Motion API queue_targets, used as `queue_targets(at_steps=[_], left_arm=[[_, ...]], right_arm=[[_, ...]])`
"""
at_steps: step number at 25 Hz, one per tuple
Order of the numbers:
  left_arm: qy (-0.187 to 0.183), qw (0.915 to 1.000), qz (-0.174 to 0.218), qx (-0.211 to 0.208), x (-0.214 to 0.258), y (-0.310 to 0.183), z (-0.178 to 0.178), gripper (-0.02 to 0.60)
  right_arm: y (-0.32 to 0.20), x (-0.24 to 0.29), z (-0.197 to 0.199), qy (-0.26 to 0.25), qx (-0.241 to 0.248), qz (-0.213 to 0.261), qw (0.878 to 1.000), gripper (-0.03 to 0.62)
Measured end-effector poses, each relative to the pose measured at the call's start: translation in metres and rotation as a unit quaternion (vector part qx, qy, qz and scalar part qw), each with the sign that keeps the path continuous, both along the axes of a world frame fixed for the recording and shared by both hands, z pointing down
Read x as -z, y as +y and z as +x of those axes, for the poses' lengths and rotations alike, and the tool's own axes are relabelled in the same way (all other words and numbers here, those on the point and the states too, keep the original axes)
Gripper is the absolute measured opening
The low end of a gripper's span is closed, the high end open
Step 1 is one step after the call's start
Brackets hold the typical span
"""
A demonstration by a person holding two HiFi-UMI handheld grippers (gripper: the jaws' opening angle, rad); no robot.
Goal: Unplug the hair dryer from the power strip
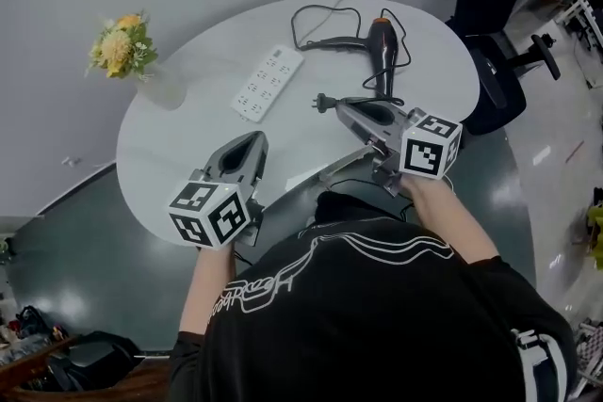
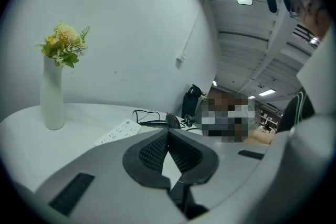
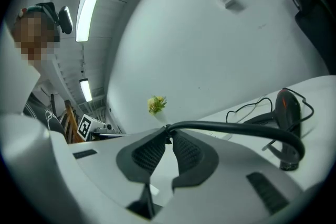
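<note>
So the right gripper [image 1: 341, 105] is clamped on the dryer's cord [image 3: 231, 127], right behind the plug [image 1: 324, 102]. The plug sticks out past the jaw tips and hangs in the air, out of the strip [image 1: 268, 82] and clearly apart from it. From the jaws the cord runs off right, back to the dryer [image 1: 382, 42], which lies on its side near the far edge of the table [image 1: 188, 155]. The strip lies flat to the dryer's left, between it and the vase [image 1: 158, 89].

The left gripper [image 1: 256, 138] has its jaws closed tip to tip with nothing in them.

Pose-wise, both are held up over the near side of the table, close to the person's chest. The left one aims at the far edge. The right one is angled left, toward the strip.
</note>
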State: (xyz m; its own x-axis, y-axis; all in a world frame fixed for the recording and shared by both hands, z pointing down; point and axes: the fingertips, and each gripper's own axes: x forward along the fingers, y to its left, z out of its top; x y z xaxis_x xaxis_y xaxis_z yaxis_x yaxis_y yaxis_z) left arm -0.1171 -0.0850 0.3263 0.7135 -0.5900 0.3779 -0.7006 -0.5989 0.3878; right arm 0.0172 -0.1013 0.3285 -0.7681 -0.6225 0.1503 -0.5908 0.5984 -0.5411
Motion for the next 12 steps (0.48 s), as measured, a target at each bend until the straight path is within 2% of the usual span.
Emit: queue_targets(at_steps=[5,12], left_arm=[[0.000,0.9996,0.023,-0.014,0.021,0.012,0.006,0.002],[0.013,0.9994,0.033,-0.005,0.037,0.015,0.006,0.002]], right_arm=[[0.006,0.017,0.002,-0.020,-0.012,0.020,1.000,0.028],[0.011,0.032,0.009,-0.027,-0.015,0.039,0.999,0.028]])
